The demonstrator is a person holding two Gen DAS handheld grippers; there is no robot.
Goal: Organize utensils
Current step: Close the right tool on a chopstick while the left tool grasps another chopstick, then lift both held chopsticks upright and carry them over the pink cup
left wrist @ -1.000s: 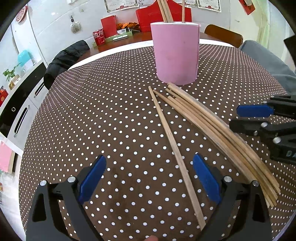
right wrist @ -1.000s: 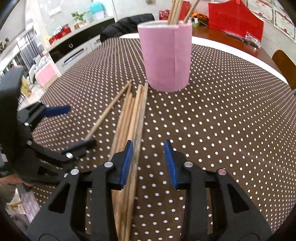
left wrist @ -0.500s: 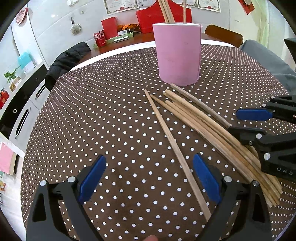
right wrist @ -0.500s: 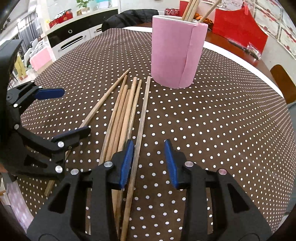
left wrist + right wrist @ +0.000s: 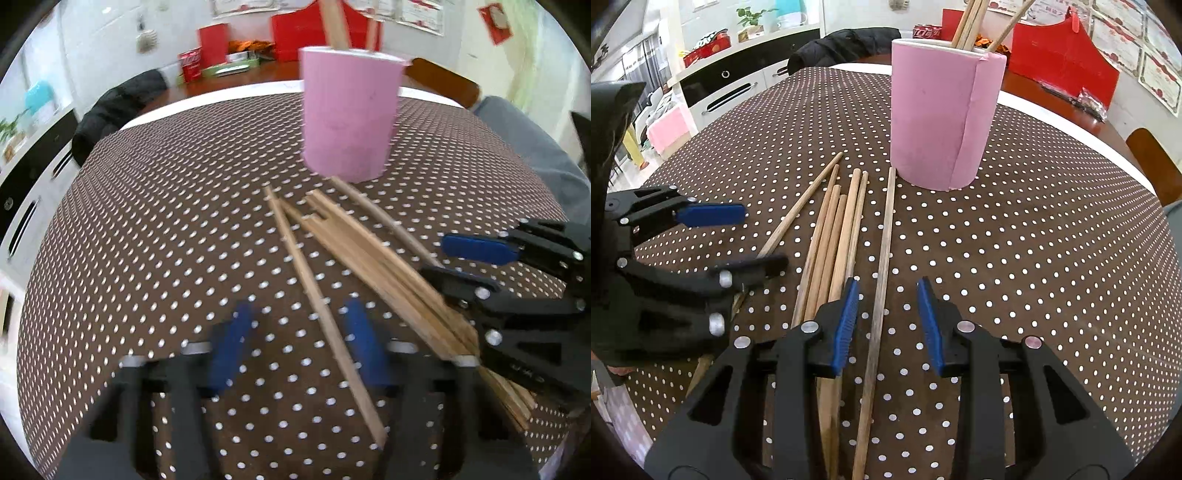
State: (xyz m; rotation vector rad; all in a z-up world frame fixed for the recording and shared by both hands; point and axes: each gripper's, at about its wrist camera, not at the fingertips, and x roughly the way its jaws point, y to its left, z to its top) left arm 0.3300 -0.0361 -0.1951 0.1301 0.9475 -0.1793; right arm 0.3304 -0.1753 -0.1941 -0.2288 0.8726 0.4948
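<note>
1. Pink cup upright on the dotted tabletop, a few chopsticks standing inside, tops cut off by the frame edge.
2. Loose chopsticks flat on the tabletop, tips just short of the cup, near ends hidden under both grippers.
3. Right gripper open, straddling one dark chopstick that lies nearest the cup; contact not visible.
4. Left gripper open but blurred, astride a single chopstick lying farthest from the cup.
5. Bundle count hard to make out; sticks overlap.
</note>
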